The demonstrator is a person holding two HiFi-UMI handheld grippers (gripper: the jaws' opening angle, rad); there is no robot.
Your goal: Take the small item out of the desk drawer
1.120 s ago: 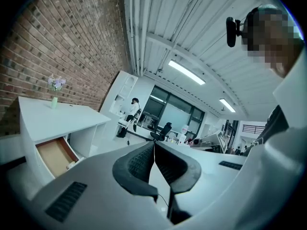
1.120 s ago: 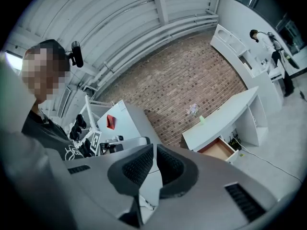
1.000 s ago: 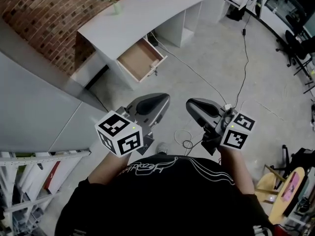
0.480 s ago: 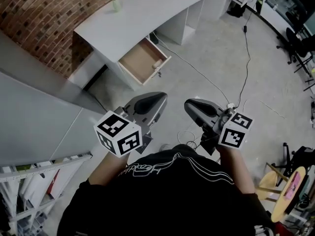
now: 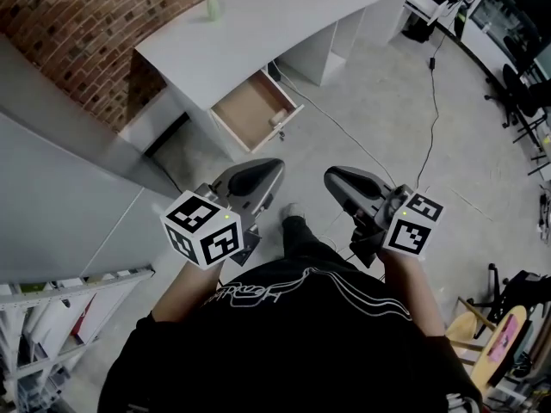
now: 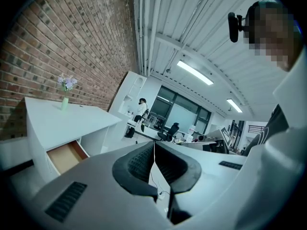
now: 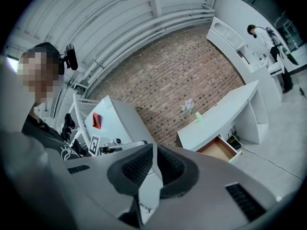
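The white desk (image 5: 258, 20) stands ahead against the brick wall, its wooden drawer (image 5: 254, 110) pulled open. A small pale item (image 5: 277, 119) lies in the drawer's front right corner. My left gripper (image 5: 269, 170) and right gripper (image 5: 334, 179) are held side by side at waist height, well short of the desk. Both are shut with nothing between their pads. The left gripper (image 6: 154, 158) sees the drawer (image 6: 67, 156) low at its left. The right gripper (image 7: 154, 161) sees the drawer (image 7: 219, 149) to its right.
A green vase of flowers (image 5: 211, 5) stands on the desk's far end. A white cable (image 5: 353, 140) runs across the concrete floor from the desk. A grey partition (image 5: 60, 196) and a shelf rack (image 5: 43, 317) are at the left, a wooden stool (image 5: 486, 342) at the lower right.
The desk and open drawer have drawn slightly nearer in the head view, and a foot now shows stepping forward between the grippers. Both grippers stay shut and level.
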